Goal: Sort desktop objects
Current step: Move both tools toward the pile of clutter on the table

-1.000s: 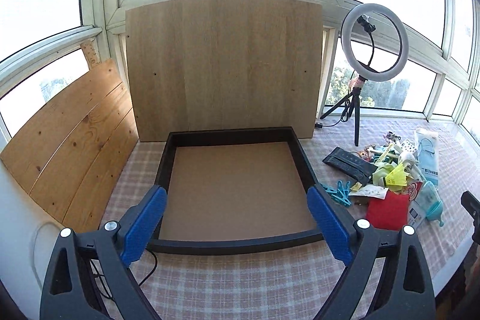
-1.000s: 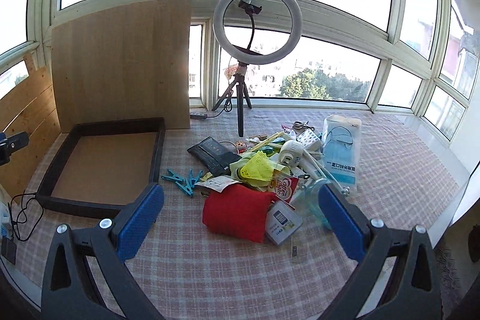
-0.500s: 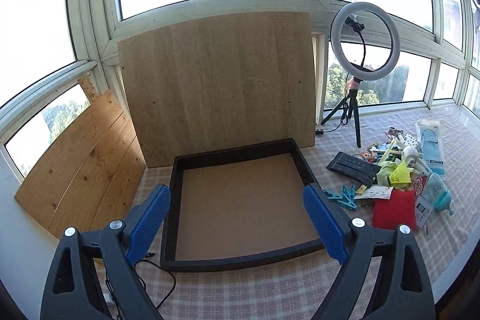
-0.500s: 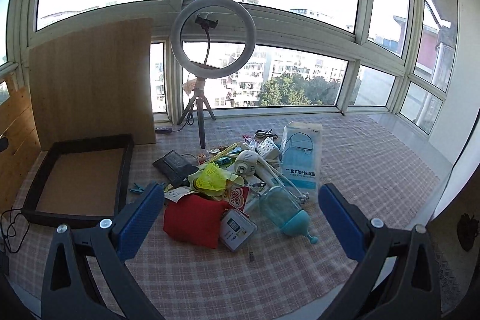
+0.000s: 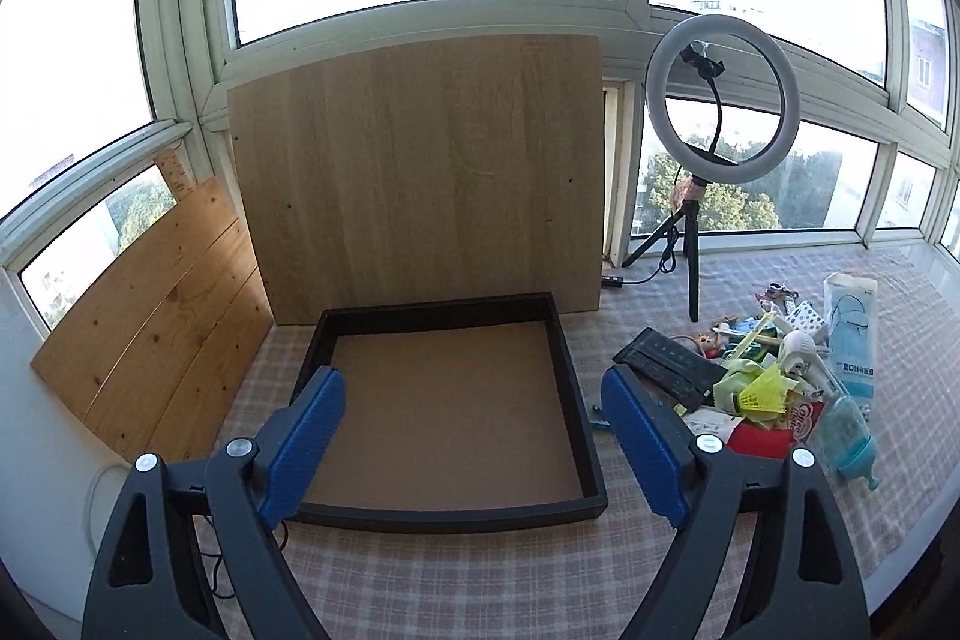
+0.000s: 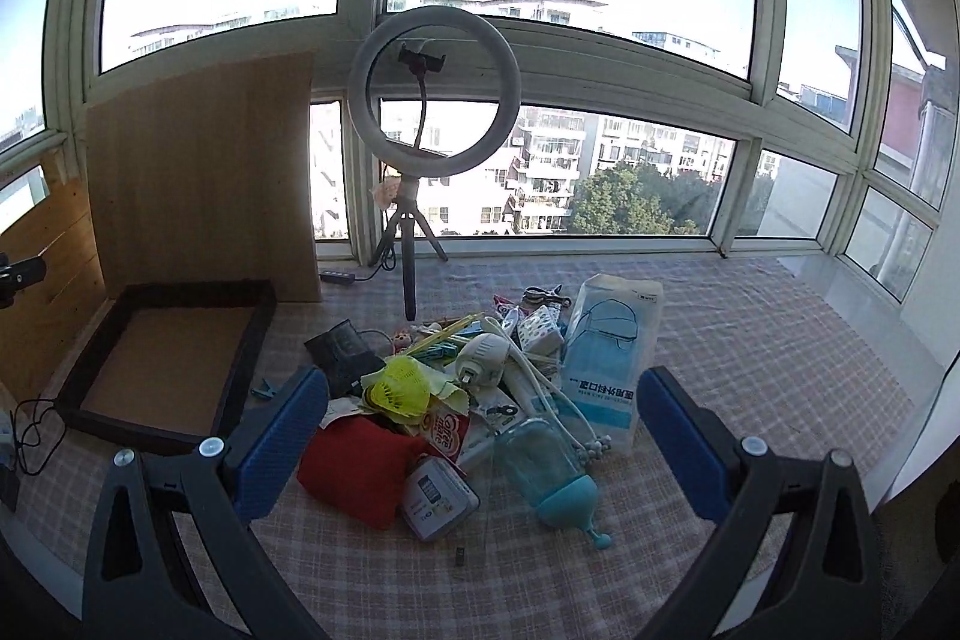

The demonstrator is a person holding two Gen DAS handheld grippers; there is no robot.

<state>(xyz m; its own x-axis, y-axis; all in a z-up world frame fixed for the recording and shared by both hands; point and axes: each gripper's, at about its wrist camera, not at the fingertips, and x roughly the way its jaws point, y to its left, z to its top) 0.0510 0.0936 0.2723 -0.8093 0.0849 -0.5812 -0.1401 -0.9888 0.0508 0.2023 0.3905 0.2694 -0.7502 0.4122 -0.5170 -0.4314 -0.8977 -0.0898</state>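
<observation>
A red-and-white sachet in the pile reads "Coffee mate". The face-mask pack carries a line of Chinese print, too small to read.

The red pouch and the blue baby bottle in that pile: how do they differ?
The red pouch is soft, opaque cloth; the baby bottle is hard, see-through plastic. The pouch is partly buried under packets; the bottle lies on its side at the pile's near edge. Both rest on the checked cloth, untouched.
</observation>
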